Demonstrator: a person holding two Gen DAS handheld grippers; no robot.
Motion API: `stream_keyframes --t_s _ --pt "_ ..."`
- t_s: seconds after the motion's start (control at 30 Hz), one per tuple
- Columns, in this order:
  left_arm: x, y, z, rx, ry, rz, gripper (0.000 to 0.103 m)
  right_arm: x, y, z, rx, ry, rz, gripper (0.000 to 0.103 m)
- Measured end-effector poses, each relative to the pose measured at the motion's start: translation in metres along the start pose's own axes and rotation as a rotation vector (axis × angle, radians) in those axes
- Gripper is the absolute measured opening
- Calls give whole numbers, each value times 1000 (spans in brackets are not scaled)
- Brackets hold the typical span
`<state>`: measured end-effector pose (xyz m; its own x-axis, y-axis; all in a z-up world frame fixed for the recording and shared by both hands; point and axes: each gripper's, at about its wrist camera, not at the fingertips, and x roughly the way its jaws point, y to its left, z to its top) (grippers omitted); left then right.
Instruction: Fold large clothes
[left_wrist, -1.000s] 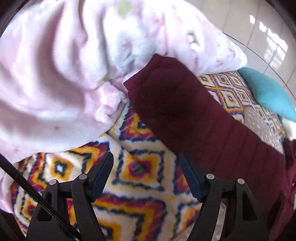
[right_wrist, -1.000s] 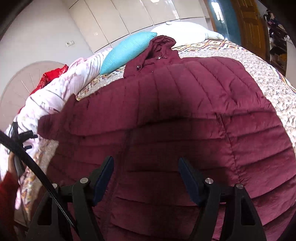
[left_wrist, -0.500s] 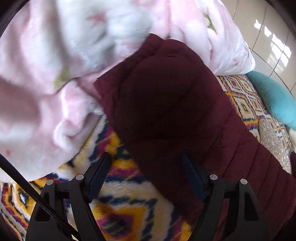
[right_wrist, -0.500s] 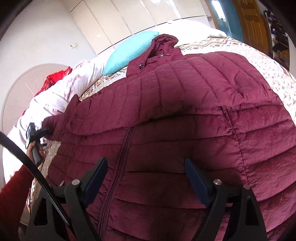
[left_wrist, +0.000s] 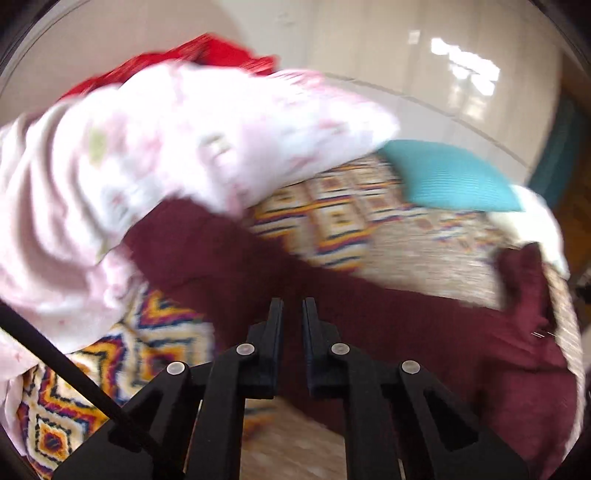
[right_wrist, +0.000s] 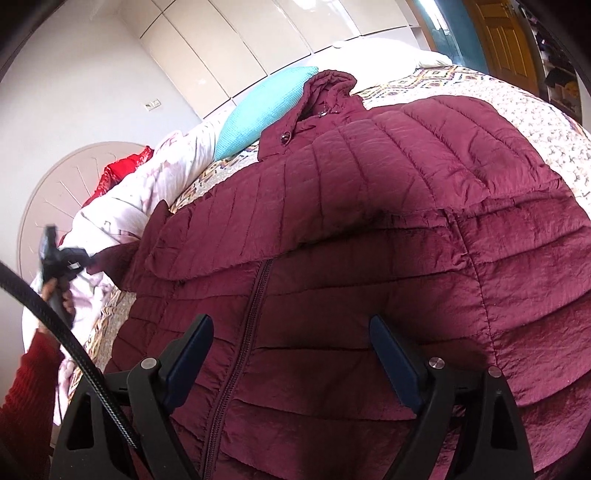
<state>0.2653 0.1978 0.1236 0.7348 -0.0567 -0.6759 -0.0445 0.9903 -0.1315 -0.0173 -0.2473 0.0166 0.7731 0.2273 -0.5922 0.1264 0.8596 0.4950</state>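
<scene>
A maroon quilted jacket (right_wrist: 369, 240) lies spread on the bed, zipper up, hood toward the pillows. Its sleeve (left_wrist: 229, 258) stretches out to the left in the left wrist view. My left gripper (left_wrist: 292, 308) is shut on the maroon sleeve, with the jaws nearly together and cloth between them; it also shows small in the right wrist view (right_wrist: 86, 256) at the sleeve end. My right gripper (right_wrist: 291, 328) is open and empty, hovering just above the jacket's lower front near the zipper.
A pink-white blanket (left_wrist: 147, 155) is heaped at the left beside the sleeve, with a red cloth (left_wrist: 207, 51) behind it. A teal pillow (right_wrist: 266, 107) and a white pillow (right_wrist: 388, 55) lie at the bed head. The patterned bedspread (left_wrist: 332, 214) covers the bed.
My left gripper has closed on the jacket's sleeve and swung up and right, the view blurring. My right gripper has moved closer over the jacket's front and stays open.
</scene>
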Motion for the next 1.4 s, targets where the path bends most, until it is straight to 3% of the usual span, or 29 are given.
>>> stream_keyframes --t_s 0.2,0.27,0.33,0.37,0.4,0.5,0.8,0.9,0.97,1.0,1.03,1.17,1.23,1.27,1.3,1.4 --pt "-80 -144 -24 193 -32 -291 9 -2 -5 0 31 -11 38 89" --pt "-88 -181 -37 247 -33 -321 9 -4 -7 0 46 -15 57 89" --pt "-85 -204 -46 261 -30 -317 17 -4 -10 0 60 -19 74 89" --pt "-83 -205 -50 255 -21 -312 31 -5 -12 0 68 -21 84 89" --pt "-82 -201 -54 246 -18 -299 46 -5 -12 -1 72 -22 89 89" --pt "-66 -167 -60 206 -6 -241 66 -5 -13 0 75 -24 96 89" --pt "46 63 -56 -234 169 -4 68 -6 -14 -1 80 -26 102 89" --pt "89 124 -60 -386 236 -33 68 -6 -15 -1 78 -25 100 89" --pt "111 150 -63 -485 266 -124 68 -6 -15 -1 76 -24 96 89" --pt "117 159 -61 -518 241 -162 68 -5 -14 -1 75 -23 95 89" --pt "121 165 -55 -528 202 -170 68 -4 -14 -1 73 -22 92 89" --pt "146 170 -34 -501 209 -136 68 -3 -13 0 69 -19 86 89" --pt "147 166 -27 -499 205 -107 59 -2 -12 0 69 -19 86 89" --pt "148 163 -25 -492 213 -107 24 -1 -12 0 69 -19 86 89" --pt "147 158 -24 -483 229 -112 16 -2 -12 0 69 -19 86 89" --pt "127 138 -18 -411 209 -93 12 -2 -12 0 69 -20 86 89"
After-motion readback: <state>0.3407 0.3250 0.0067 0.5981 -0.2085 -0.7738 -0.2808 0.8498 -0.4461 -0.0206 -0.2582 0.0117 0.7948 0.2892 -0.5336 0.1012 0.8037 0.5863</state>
